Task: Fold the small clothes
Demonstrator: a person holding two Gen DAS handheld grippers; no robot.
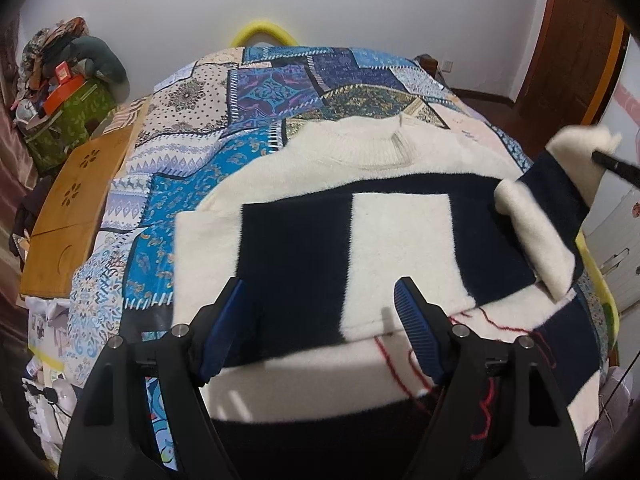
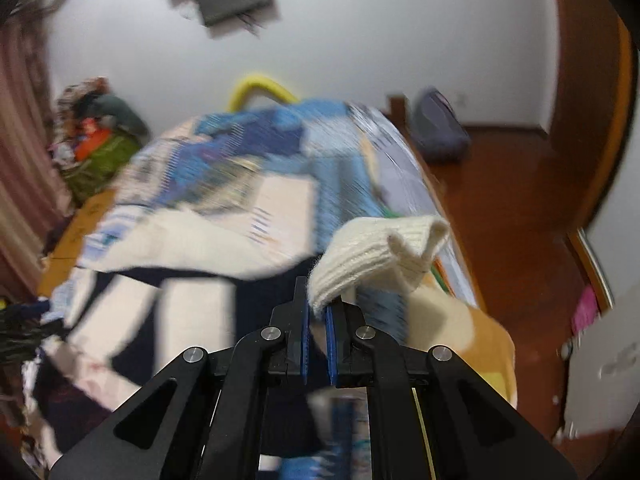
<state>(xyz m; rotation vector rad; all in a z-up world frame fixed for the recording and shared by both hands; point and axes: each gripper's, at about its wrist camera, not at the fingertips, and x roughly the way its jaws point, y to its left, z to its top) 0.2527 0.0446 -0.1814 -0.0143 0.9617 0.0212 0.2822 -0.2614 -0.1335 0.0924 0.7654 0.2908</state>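
I had the cream and navy sweater (image 1: 360, 240) spread flat on the patchwork bedspread (image 1: 224, 128), its ribbed collar (image 1: 384, 148) toward the far wall. One sleeve (image 1: 304, 264) was already folded across the sweater's chest, banded navy and cream. My left gripper (image 1: 324, 312) hung just above that folded sleeve, fingers spread wide apart with nothing between the blue pads (image 1: 416, 332). Red yarn stitching (image 1: 404, 364) trailed over the sweater's lower cream panel, close under the left gripper's right-hand finger.

My right gripper (image 2: 318, 320) was clamped on the ribbed cream cuff (image 2: 376, 256) of the sweater's other sleeve, which it held lifted off the bedspread at the sweater's right side. From the left wrist view that raised sleeve (image 1: 556, 196) arched up from the sweater's right shoulder, with a black fingertip poking into the cuff. The right wrist view was badly motion-blurred, so the sweater's body showed only as smeared light and dark blocks.

A wooden lap table (image 1: 76, 208) sat on the bed well to the sweater's left, and a yellow arched bar (image 1: 264, 32) stood beyond the sweater's collar against the wall.
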